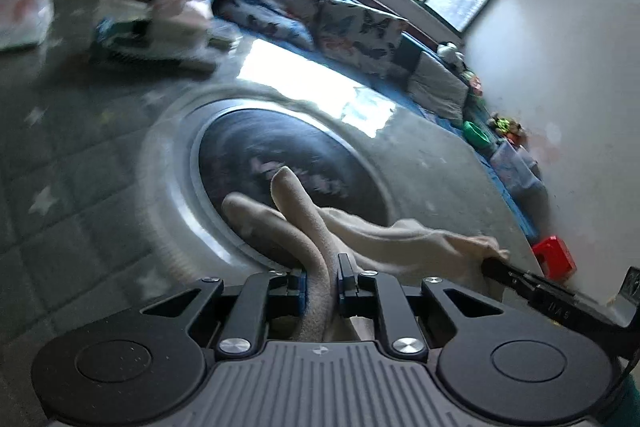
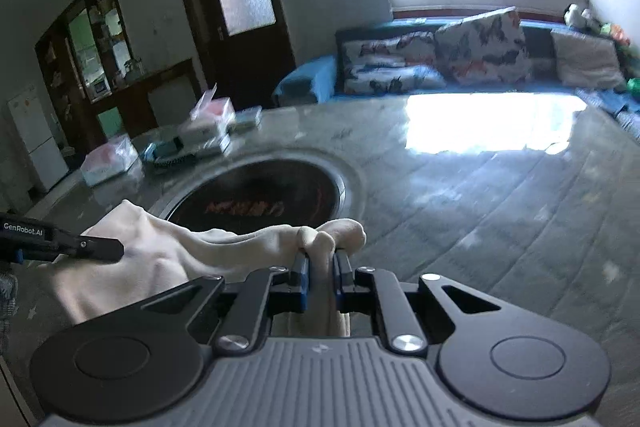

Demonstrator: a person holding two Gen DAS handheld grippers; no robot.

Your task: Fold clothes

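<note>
1. Gripping a cream cloth (image 1: 384,231), the left gripper (image 1: 322,277) is clenched on a bunched edge that pokes up between its jaws.
2. The right gripper (image 2: 321,269) is likewise clamped on another bunched edge of the cloth (image 2: 160,247).
3. The cloth hangs stretched between the two grippers, lifted just above the counter (image 2: 480,207), on the near side of the round dark inset (image 2: 260,195).
4. Progress looks early: the cloth is crumpled and slack, with no fold visible.
5. Left to do, by my judgement: spread it flat beside the inset, fold it over, then stack it.
6. Boxes (image 2: 208,131) sit beyond the inset, well apart from the cloth.
</note>
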